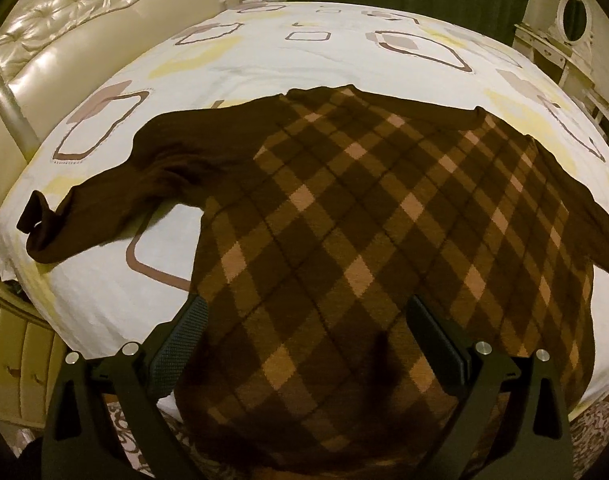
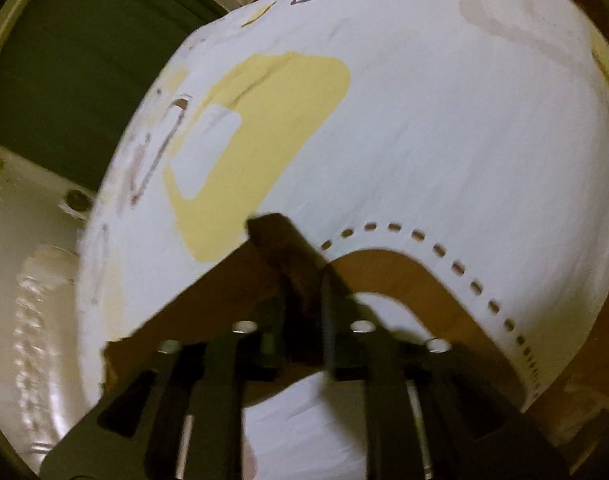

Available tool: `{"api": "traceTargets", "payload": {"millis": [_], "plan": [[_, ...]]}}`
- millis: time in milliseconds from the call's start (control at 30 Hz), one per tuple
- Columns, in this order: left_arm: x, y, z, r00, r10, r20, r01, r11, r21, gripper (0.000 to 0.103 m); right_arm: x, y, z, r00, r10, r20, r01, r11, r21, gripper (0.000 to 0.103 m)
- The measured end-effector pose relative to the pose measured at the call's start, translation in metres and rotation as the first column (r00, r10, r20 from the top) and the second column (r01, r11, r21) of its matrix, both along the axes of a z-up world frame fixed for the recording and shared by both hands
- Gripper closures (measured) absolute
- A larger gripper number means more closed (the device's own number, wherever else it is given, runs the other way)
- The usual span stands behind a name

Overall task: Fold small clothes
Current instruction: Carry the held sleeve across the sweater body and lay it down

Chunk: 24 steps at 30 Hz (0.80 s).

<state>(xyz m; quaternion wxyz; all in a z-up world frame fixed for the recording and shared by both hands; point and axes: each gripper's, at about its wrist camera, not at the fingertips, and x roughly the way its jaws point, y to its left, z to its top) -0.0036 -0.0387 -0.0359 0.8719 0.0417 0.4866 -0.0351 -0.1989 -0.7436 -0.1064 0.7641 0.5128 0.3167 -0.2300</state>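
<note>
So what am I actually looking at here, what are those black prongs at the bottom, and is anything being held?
No robot: a person holds a two-finger gripper in each hand, each carrying a camera looking along its fingers. The left camera shows the left gripper open above a brown argyle sweater spread on a bed with a patterned white sheet; one sleeve stretches sideways. The right camera, blurred, shows the right gripper shut on a dark brown piece of fabric above the same sheet, most likely part of that sweater.
</note>
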Motion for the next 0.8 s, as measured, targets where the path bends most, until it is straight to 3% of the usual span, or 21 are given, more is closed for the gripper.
{"api": "traceTargets", "payload": {"millis": [33,133,267,367,400,467,500,600,800], "plan": [[0.0,0.001,0.0,1.0,0.0,0.002,0.0,1.0,-0.003,0.004,-0.003,0.001,0.0,1.0,-0.002,0.025,0.002,1.0,0.016,0.054],[0.003,0.007,0.001,1.0,0.007,0.002,-0.007,1.0,-0.023,0.004,-0.007,0.007,0.001,0.997,0.0,0.077,-0.004,0.998,0.056,0.039],[0.007,0.021,0.0,0.999,0.016,-0.031,-0.019,0.995,-0.102,0.004,-0.001,0.015,0.002,0.998,0.013,0.059,-0.015,0.999,0.031,0.038],[0.009,0.033,0.0,0.998,0.043,-0.034,-0.046,0.992,-0.116,0.004,0.0,0.016,0.003,0.999,0.011,0.038,-0.011,1.0,0.012,0.039],[0.009,0.037,0.0,0.998,0.046,-0.037,-0.05,0.991,-0.125,0.004,0.003,0.017,0.004,1.0,0.014,0.023,-0.014,1.0,0.001,0.047],[0.009,0.044,0.002,0.998,0.042,-0.039,-0.047,0.99,-0.131,0.004,0.005,0.015,0.002,1.0,0.022,-0.016,-0.022,1.0,-0.021,0.073],[0.008,0.047,0.003,0.999,0.042,-0.033,-0.046,0.992,-0.119,0.004,0.006,0.014,0.0,0.999,0.031,-0.022,-0.032,0.999,-0.015,0.1],[0.007,0.056,0.006,0.999,0.045,-0.013,-0.046,0.994,-0.094,0.004,0.005,0.013,-0.006,1.0,0.021,0.005,-0.021,0.999,0.032,0.1],[0.009,0.084,0.014,0.996,0.092,0.001,-0.091,0.99,-0.109,0.004,-0.003,0.019,0.014,0.988,-0.03,0.152,0.019,0.997,0.072,0.1]]}}
